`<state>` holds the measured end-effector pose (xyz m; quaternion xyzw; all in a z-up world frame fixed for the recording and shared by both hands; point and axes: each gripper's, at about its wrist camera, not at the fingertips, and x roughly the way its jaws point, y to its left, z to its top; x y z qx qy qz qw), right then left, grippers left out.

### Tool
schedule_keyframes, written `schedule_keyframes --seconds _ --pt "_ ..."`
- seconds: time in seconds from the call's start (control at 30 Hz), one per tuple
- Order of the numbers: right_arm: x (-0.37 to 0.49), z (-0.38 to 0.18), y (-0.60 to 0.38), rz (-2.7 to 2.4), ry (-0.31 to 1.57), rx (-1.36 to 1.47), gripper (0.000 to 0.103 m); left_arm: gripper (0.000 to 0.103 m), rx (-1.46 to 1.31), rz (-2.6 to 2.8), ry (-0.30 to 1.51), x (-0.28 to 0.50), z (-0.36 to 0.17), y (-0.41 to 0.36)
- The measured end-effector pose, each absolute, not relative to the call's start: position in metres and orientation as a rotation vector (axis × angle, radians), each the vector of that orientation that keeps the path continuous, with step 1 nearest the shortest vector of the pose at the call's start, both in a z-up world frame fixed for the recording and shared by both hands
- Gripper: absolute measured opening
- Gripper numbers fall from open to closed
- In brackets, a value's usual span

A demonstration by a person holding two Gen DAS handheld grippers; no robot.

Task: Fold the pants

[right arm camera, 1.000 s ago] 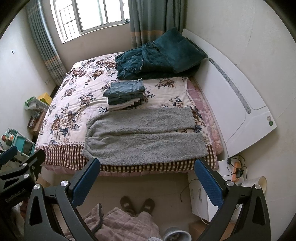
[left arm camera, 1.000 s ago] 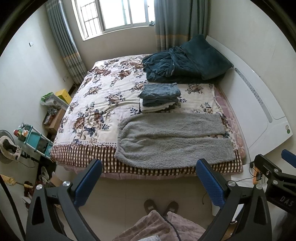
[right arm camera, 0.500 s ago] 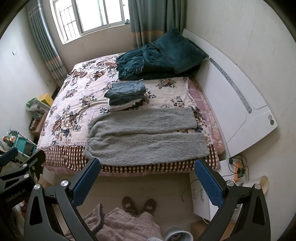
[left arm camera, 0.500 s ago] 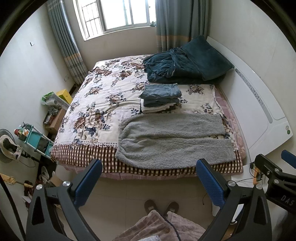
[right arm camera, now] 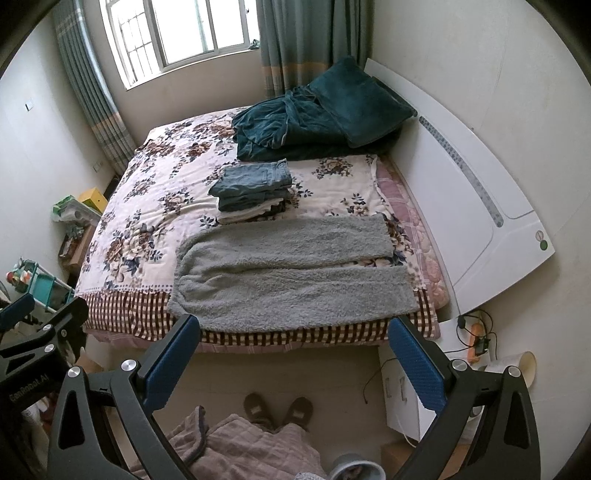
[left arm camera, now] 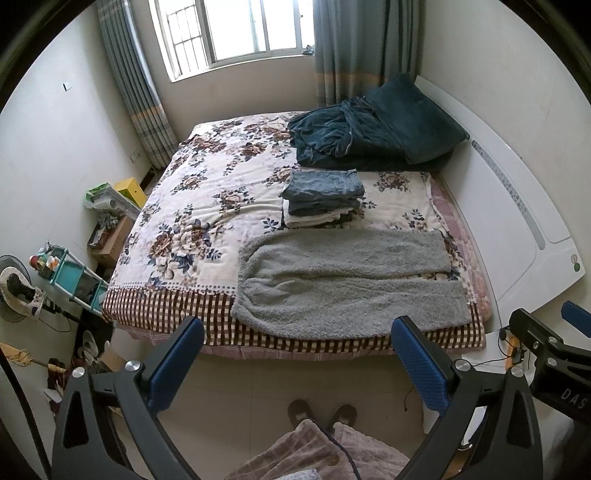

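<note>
Lying flat on the near edge of the bed (left arm camera: 184, 206) is a pair of fuzzy grey pants (left arm camera: 343, 280). The two legs stretch out side by side toward the right, and the waist end is on the left. The near leg hangs a little over the checked border of the flowery blanket (left arm camera: 207, 221). Just behind the pants sits a stack of folded clothes (left arm camera: 321, 199), with blue jeans on top and something white under them. Farther back, a big dark teal blanket (left arm camera: 354, 133) and a teal pillow (left arm camera: 417, 114) are piled up by the white headboard (left arm camera: 517, 229). The left gripper (left arm camera: 295, 354) hangs in the air above the floor in front of the bed, with its blue fingers (left arm camera: 177, 354) spread wide and nothing in them. The right gripper (right arm camera: 291, 350) hangs the same way, fingers (right arm camera: 413, 354) wide apart and holding nothing. Neither one touches the pants. Down below are two brown slippers (right arm camera: 277, 406) on the pale floor, and a bit of pinkish quilted clothing (right arm camera: 236, 450) on the person. A window (left arm camera: 236, 33) with curtains is at the far wall.
</note>
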<state>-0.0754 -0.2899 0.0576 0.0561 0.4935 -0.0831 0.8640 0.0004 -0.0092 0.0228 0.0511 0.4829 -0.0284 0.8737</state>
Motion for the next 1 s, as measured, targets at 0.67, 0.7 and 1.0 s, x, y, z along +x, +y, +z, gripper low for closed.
schedule_keyframes --seconds 0.67,0.7,1.0 --pt "-0.066 0.06 -0.286 -0.162 1.038 0.112 0.103 0.103 0.097 -0.053 1.009 0.003 0.029 -0.008" --pt "-0.067 0.059 -0.286 -0.166 1.036 0.114 0.103 0.103 0.096 -0.046 1.004 0.006 0.028 -0.008" --pt "-0.012 0.015 -0.305 -0.228 1.021 0.123 0.103 0.103 0.051 0.12 0.991 0.067 -0.033 -0.006"
